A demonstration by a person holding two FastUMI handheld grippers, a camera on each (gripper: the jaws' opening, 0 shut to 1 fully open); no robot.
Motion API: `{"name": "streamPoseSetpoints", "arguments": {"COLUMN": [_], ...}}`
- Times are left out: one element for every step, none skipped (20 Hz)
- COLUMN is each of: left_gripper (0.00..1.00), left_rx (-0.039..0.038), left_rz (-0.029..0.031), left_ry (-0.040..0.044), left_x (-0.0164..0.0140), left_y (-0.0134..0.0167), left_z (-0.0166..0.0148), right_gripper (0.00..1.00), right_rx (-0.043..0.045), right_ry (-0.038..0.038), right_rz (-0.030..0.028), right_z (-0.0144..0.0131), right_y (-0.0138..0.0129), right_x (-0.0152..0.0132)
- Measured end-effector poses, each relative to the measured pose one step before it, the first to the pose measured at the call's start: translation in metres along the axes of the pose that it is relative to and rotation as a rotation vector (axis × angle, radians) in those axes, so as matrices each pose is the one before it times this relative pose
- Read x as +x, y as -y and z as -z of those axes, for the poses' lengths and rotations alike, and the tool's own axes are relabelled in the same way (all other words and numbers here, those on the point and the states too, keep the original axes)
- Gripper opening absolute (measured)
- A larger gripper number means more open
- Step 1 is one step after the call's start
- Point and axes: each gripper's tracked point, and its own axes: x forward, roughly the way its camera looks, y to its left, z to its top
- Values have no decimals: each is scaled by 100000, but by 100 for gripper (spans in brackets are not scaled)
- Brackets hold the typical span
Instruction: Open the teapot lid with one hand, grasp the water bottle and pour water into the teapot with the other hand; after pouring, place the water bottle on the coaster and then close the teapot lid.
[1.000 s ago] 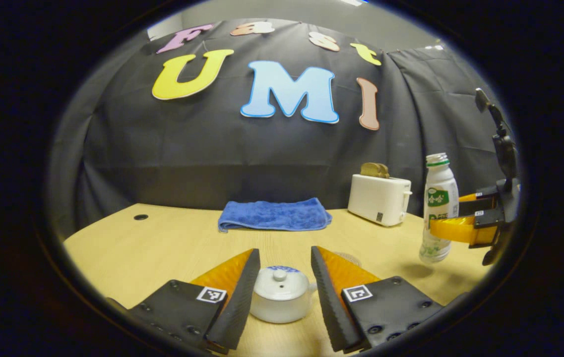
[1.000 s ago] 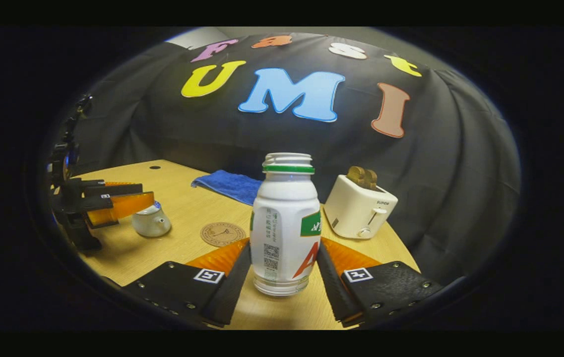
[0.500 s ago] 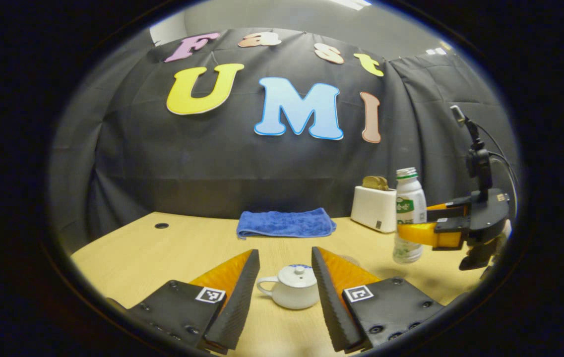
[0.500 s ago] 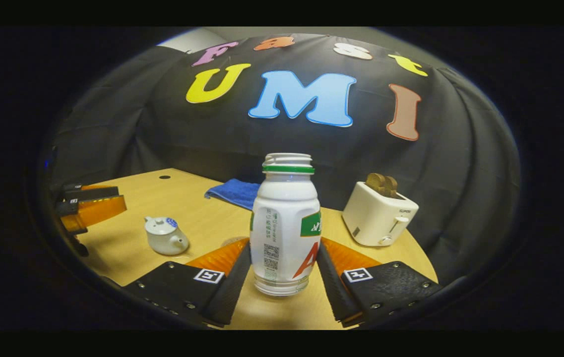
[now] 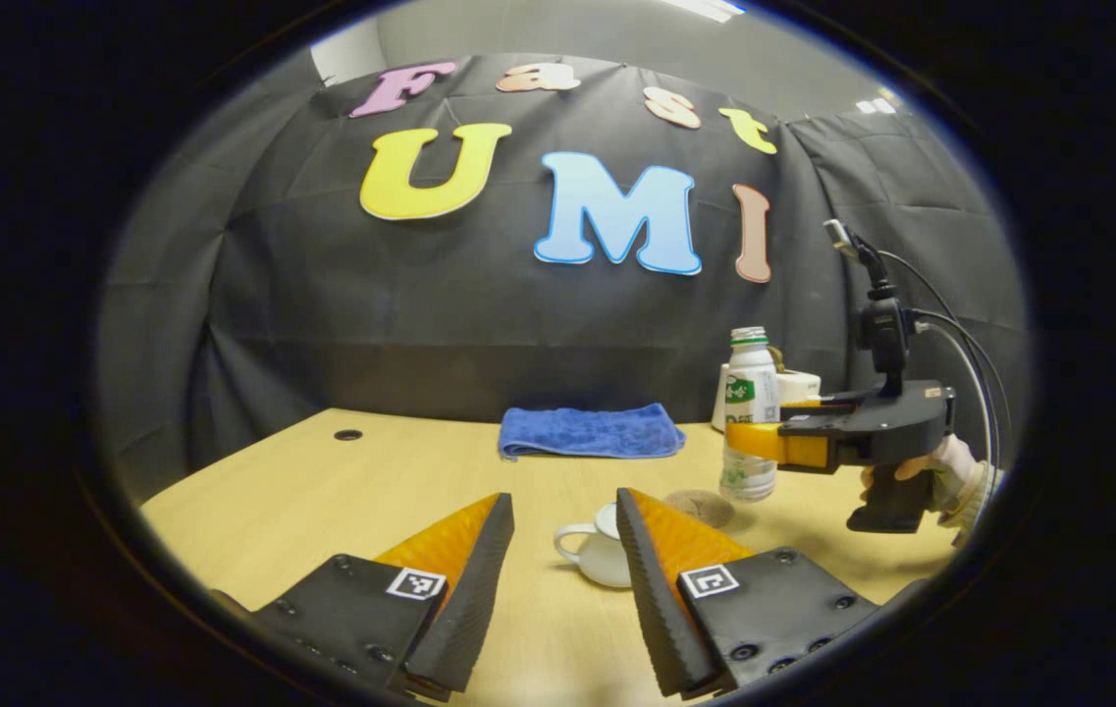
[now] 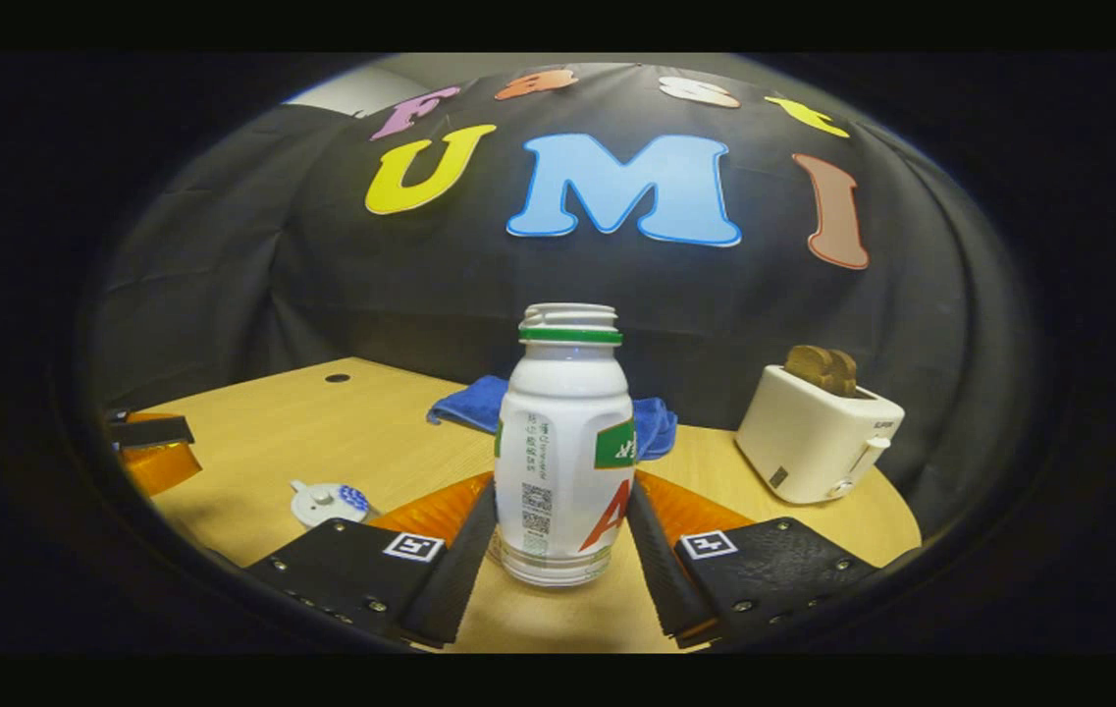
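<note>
Left gripper view: the left gripper (image 5: 558,550) sits at the bottom centre of the frame with its two fingers spread wide apart and nothing between them, so it is released. Behind its right-hand finger, low and a little right of centre, stands the small white ceramic teapot (image 5: 595,550) on the pale wooden table (image 5: 342,491); its loop handle points toward the left of the frame and part of its body is hidden by that finger. Just right of the teapot lies the round brown coaster (image 5: 700,507), flat on the table. Directly behind the coaster, at right of centre, the white plastic water bottle with a green neck ring (image 5: 750,412) is upright and uncapped, clamped by the right gripper (image 5: 754,440), which reaches in from the right edge; a hand (image 5: 930,466) holds its grip. Whether the bottle touches the table cannot be told here. A folded blue cloth (image 5: 592,432) lies at the far centre of the table, and a white toaster (image 5: 798,385) peeks out behind the bottle.

The right gripper view has the bottle (image 6: 565,442) dead centre, upright, with the right gripper (image 6: 562,530) clenched on its lower body, both fingers pressing its sides. The teapot (image 6: 327,503) is at lower left, its lid on, partly cut off by the left-hand finger. The left gripper (image 6: 150,452) shows at the far left edge. The blue cloth (image 6: 464,407) lies behind the bottle, and the toaster (image 6: 818,437) with browned bread in its slots stands at right.
</note>
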Motion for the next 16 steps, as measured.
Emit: {"name": "streamPoseSetpoints", "arguments": {"left_gripper": [76, 76, 76, 76, 76, 76, 76, 76, 76, 76, 76, 76, 76, 76, 76, 76], "left_rx": [-242, -291, -508, -623, -557, -482, -455, -469, -527, -542, -428, -350, -360, -345, -241, -116], "left_rz": [-896, -704, -712, -482, -457, -542, -393, -461, -249, -153, -170, -155, -88, -5, -6, -63], "left_ry": [205, 115, 180, 224, 166, 19, -69, 27, -116, -105, -10, -72, 47, -47, -102, -64], "left_x": [-149, -71, -137, -173, -32, -116, 1, -128, 98, 38, 6, -3, -11, -32, 46, -19], "left_y": [-514, -410, -376, -323, -357, -329, -329, -271, -172, -180, -162, -96, -20, -25, -2, -93], "left_z": [110, 39, -48, -23, 55, -16, 177, 78, 151, 119, 30, 30, 67, 9, 135, 56], "right_gripper": [73, 73, 73, 73, 73, 72, 73, 73, 73, 73, 73, 73, 73, 73, 73, 73], "right_rx": [1367, 1085, 877, 637, 356, 369, 243, 313, 104, 251, 256, 69, 398, 650, 929, 897], "right_ry": [464, 424, 513, 484, 62, 255, -207, -57, -361, -220, -140, -314, -129, -285, -221, -144], "right_rz": [-534, -480, -161, -298, -287, -10, 14, 138, 195, 10, 30, 171, 181, 38, -225, 3], "right_z": [13, 29, -45, 6, 82, 148, 115, 178, 160, 178, 169, 203, 151, 282, 116, 224], "right_y": [-248, -183, -103, -210, -101, -52, -53, -55, 50, -47, 44, 26, 129, 48, 60, 61], "right_x": [469, 396, 453, 296, 290, 274, 299, 198, 217, 115, 171, 159, 64, 232, 87, 85]}}
